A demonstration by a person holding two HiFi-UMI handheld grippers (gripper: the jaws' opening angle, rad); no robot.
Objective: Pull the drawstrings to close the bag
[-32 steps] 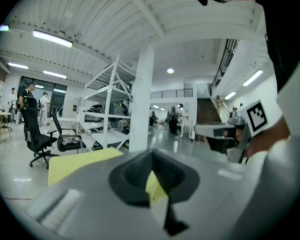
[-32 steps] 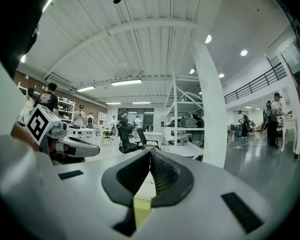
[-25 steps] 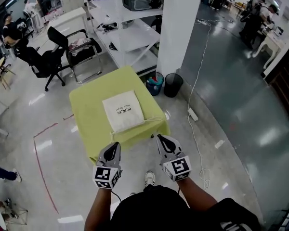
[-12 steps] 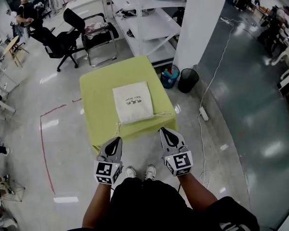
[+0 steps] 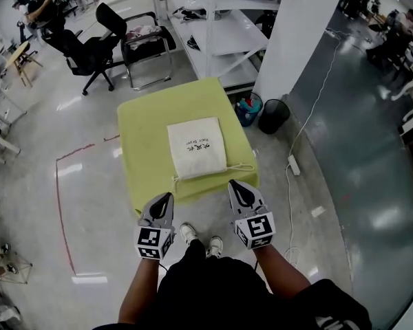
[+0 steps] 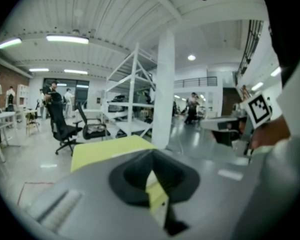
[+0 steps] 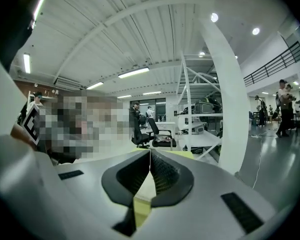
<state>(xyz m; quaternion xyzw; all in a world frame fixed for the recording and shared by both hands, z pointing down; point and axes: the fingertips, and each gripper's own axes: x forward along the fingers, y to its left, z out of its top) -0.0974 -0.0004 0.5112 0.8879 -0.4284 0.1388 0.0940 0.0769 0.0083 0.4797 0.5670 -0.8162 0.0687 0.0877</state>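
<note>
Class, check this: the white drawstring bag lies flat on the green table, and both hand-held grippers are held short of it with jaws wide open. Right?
Wrong on the jaws: the left hand-held gripper and right hand-held gripper are shut and empty, as the left and right gripper views show. The white drawstring bag does lie flat on the green table, grippers short of it.

Open lab-workshop hall — white metal shelving (image 5: pixel 217 36), black office chair (image 5: pixel 89 43), glossy grey floor (image 5: pixel 358 150), red tape line (image 5: pixel 57 205)

Bright ceiling strip lights (image 7: pixel 134 73), floor glare, fisheye edges, soft blur
</note>
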